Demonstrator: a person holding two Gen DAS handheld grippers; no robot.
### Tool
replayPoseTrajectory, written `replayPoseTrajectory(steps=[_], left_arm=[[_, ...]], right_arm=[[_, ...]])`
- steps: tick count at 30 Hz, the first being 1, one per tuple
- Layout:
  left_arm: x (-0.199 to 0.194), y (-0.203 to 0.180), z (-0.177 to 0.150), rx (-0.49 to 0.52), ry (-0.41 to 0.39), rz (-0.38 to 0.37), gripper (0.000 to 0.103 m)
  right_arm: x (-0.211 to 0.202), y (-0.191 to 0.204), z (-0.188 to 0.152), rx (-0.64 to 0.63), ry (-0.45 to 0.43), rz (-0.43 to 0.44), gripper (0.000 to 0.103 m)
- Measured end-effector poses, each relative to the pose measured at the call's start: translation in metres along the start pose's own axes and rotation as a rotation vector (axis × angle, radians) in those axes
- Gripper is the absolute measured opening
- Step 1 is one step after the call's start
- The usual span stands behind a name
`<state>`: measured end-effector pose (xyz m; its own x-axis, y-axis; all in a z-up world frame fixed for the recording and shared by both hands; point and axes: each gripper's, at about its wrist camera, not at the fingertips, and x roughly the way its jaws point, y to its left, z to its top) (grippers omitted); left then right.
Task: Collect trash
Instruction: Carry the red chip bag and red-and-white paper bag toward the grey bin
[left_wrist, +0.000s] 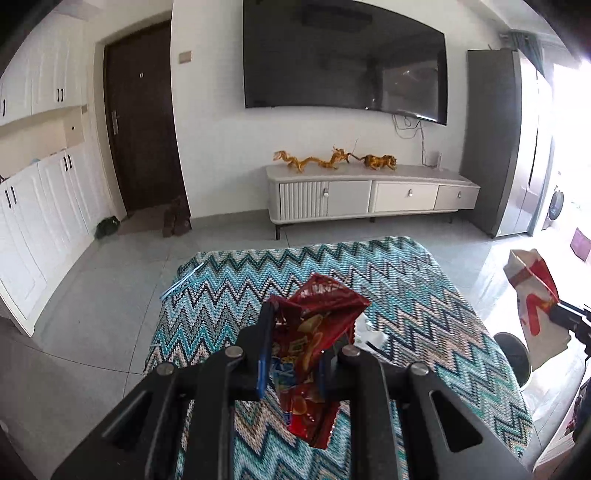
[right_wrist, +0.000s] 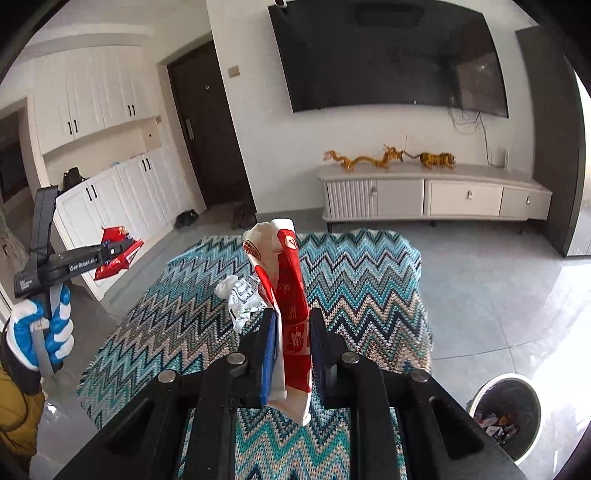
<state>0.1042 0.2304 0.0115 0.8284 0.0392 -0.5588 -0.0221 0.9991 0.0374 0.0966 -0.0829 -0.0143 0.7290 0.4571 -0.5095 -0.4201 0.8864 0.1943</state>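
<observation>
My left gripper (left_wrist: 301, 354) is shut on a crumpled red chip bag (left_wrist: 321, 306), lifted above the zigzag-patterned cloth (left_wrist: 406, 280). My right gripper (right_wrist: 293, 317) is shut on a red-and-white paper bag (right_wrist: 286, 266), which stands upright between the pads. A crumpled white wrapper (right_wrist: 240, 295) lies on the cloth just left of the right gripper. In the right wrist view a gloved hand (right_wrist: 40, 332) holds the left gripper (right_wrist: 110, 253) with the chip bag (right_wrist: 114, 266) at the far left. A round bin (right_wrist: 506, 413) holding trash stands on the floor at the lower right.
A pale TV cabinet (left_wrist: 369, 195) with golden figurines stands against the far wall under a large screen. White cupboards (left_wrist: 33, 221) line the left side, and shoes (left_wrist: 175, 221) sit by the dark door. Grey tiled floor surrounds the cloth.
</observation>
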Motion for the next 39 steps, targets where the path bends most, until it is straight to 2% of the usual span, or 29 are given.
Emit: replayPoseTrajectory(steps=[9,19,28,36,39], left_arm=[[-0.062,-0.072,-0.011,0.111,-0.096,-0.013,0.018],[-0.079,-0.159,-0.007,0.253,-0.152,-0.035,0.018],[-0.056,-0.249,-0.001,0.367,-0.120,-0.103,0.018],[-0.005,-0.341,-0.005,0.485,-0.031,-0.187,0.018],[0.019,-0.373,-0.010,0.509,0.027,-0.236,0.018]], right_arm=[[-0.070,-0.014,-0.009,0.017,-0.101,-0.036,0.017],[-0.123,-0.063,-0.023,0.071,-0.187,-0.092,0.017],[-0.143,-0.133,-0.048,0.169,-0.221,-0.164,0.017],[-0.142,-0.205,-0.086,0.306,-0.213,-0.253,0.017],[-0.136,-0.233,-0.099,0.354,-0.191,-0.288,0.017]])
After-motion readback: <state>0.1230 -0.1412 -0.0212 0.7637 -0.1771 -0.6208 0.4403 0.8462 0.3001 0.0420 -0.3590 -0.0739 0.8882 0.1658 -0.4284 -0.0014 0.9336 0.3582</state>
